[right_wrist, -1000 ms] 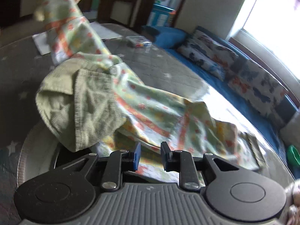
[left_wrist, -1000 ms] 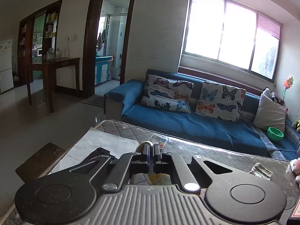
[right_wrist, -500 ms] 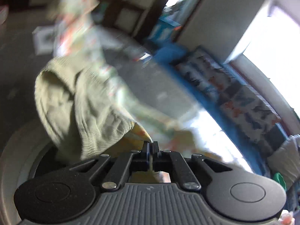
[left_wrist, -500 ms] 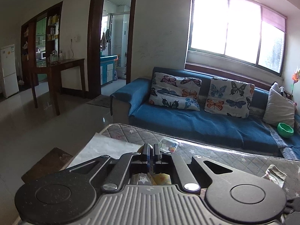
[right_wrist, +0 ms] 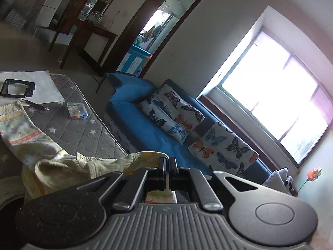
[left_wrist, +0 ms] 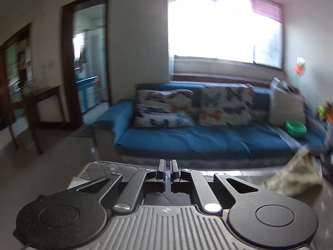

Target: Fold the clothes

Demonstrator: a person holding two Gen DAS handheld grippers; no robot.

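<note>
Our right gripper [right_wrist: 167,162], tilted and raised, pinches the patterned garment [right_wrist: 62,162] above the quilted surface [right_wrist: 83,129]. Our left gripper [left_wrist: 167,166] points slightly downward, jaws opening a narrow slit, nothing between them.

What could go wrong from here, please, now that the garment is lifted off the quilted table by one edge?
1. The right gripper pinches only a thin edge of the garment; the hanging weight could pull it free.
2. The left gripper is opening with nothing between its fingers, so the cloth hangs from one point and may bunch up.
3. The trailing cloth could sweep the small plastic box or the pen.
</note>
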